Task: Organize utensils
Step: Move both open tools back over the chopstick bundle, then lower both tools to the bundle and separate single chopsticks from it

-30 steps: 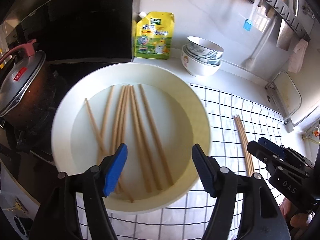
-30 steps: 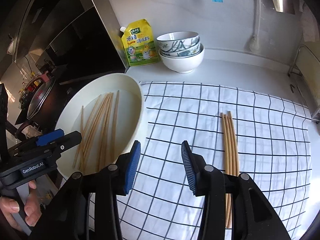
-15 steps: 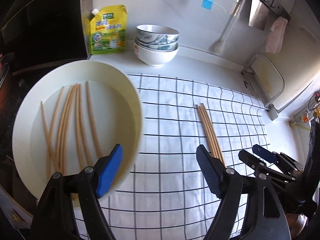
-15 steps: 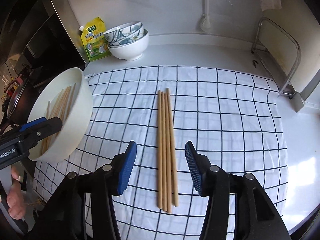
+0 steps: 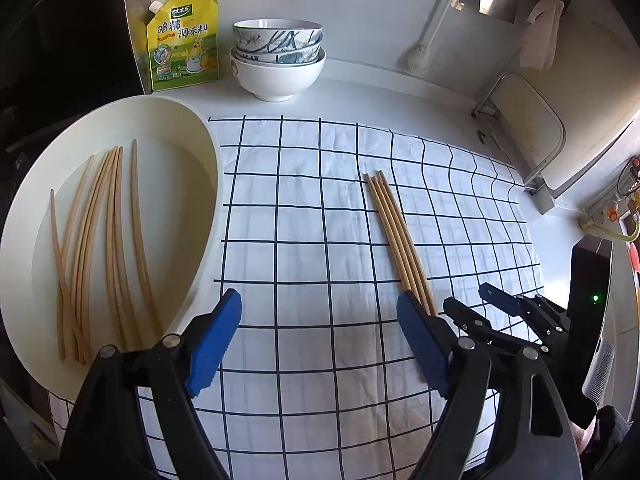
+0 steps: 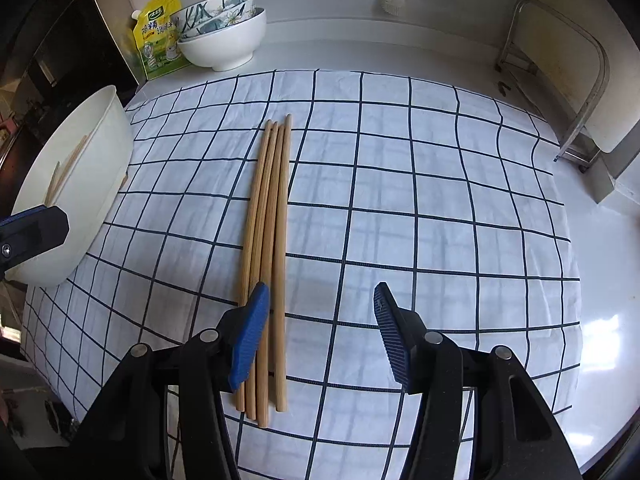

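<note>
Four chopsticks (image 6: 269,240) lie side by side on a white cloth with dark grid lines (image 6: 400,208), running from the upper middle of the right wrist view down to its lower middle. The right gripper (image 6: 320,336) hangs just above their near ends with its jaws apart; the left blue pad covers part of the bundle and nothing is pinched between the pads. Its jaws have been opening over the last second.

In the left wrist view the left gripper (image 5: 320,340) stands wide open over bare cloth at the bottom of the frame, holding nothing, and its jaws have just been opening further. The same four sticks lie right of centre there, their near ends hidden behind its right pad.

A white basin (image 5: 208,184) fills the left of that frame, with more chopsticks (image 5: 100,248) loosely fanned inside. At the upper left stand a yellow pouch (image 5: 184,40) and stacked bowls (image 5: 278,60) against the wall
</note>
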A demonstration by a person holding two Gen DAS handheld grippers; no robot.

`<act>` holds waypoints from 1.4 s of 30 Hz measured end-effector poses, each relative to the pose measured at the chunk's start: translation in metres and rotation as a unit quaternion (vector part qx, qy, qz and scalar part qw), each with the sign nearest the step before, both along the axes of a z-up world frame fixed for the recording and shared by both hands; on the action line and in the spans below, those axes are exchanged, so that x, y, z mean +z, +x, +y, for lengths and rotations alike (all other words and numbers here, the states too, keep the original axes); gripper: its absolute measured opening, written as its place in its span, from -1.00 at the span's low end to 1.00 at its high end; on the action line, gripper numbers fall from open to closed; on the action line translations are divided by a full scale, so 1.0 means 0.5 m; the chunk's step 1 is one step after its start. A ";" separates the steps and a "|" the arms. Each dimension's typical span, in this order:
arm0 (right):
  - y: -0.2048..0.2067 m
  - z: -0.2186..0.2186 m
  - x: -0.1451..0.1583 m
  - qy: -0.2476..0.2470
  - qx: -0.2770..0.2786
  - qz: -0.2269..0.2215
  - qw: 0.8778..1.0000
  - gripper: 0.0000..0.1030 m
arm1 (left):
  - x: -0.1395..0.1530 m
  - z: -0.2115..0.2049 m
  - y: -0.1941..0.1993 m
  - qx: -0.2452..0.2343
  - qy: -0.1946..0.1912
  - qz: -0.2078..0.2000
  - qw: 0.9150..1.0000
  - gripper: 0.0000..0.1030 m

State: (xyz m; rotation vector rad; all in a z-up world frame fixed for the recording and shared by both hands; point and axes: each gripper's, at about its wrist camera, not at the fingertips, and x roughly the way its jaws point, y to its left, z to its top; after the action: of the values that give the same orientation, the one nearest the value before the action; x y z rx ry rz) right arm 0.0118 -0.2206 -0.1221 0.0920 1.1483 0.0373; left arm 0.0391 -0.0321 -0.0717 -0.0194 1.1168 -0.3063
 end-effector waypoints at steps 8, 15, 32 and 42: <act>0.011 0.008 -0.024 -0.003 0.013 0.003 1.000 0.01 | -0.021 -0.011 -0.005 -0.001 0.011 0.010 1.000 0.52; 0.011 -0.001 -0.031 -0.005 0.012 0.002 1.000 0.01 | -0.034 -0.029 -0.007 -0.004 0.014 0.015 1.000 0.52; 0.006 -0.099 -0.039 -0.003 -0.019 -0.011 1.000 0.01 | -0.101 -0.130 0.006 -0.039 0.010 0.039 0.998 0.52; -0.026 -0.129 -0.019 0.013 -0.032 -0.029 0.999 0.01 | -0.159 -0.158 0.009 -0.040 0.038 0.050 0.997 0.53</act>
State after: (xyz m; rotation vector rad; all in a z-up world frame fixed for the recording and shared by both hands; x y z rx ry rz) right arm -0.0012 -0.2849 -0.1316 0.1500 1.0862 -0.0007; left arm 0.0437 -0.1111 -0.1511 0.0774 1.2303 -0.3369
